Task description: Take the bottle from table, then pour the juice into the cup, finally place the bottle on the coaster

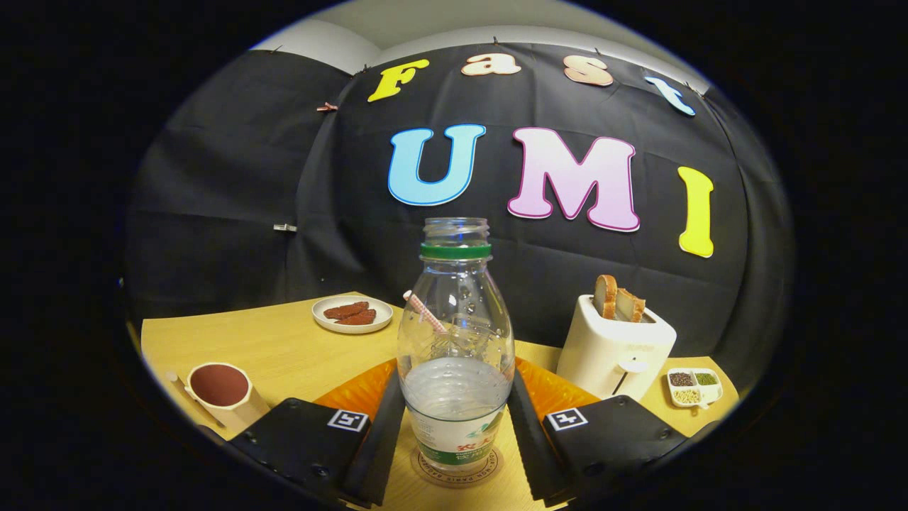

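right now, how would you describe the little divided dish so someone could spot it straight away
Start at the white toaster with bread slices sticking out, on the wooden table beyond the gripper, whose fingers flank the bottle. Just beside the toaster, toward the table's edge, sits the dish. It is small and white, and unlike the round plate, it has compartments of different grains.

Black cloth wall [234, 177] creased and clipped up at the top and along a seam, pale ceiling [440, 21] above it, light wood table [284, 348] running back to the cloth, lit evenly from above with glare spots on the tabletop, no hard shadows.
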{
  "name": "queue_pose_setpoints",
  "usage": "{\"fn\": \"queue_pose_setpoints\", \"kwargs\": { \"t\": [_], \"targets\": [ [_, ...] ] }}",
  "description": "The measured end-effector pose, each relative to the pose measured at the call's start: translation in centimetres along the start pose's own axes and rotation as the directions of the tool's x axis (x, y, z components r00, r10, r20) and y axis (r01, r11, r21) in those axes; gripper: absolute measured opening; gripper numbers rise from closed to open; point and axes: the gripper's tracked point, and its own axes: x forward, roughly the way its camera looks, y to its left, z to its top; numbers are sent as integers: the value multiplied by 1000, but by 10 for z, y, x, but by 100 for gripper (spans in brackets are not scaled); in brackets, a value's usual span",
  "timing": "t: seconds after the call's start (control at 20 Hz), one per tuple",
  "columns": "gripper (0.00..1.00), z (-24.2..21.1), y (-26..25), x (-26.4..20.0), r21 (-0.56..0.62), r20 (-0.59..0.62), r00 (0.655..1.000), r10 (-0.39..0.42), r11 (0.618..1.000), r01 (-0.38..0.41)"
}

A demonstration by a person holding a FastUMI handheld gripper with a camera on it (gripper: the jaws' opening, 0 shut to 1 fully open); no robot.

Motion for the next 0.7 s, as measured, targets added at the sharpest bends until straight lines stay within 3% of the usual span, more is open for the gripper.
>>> {"fn": "queue_pose_setpoints", "kwargs": {
  "t": [0.25, 0.7],
  "targets": [
    [76, -20, -4, 11, 23, -27, 1000, -7, 1000, 7],
    [79, -17, -10, 10, 47, -8, 1000, -23, 999, 23]
  ]
}}
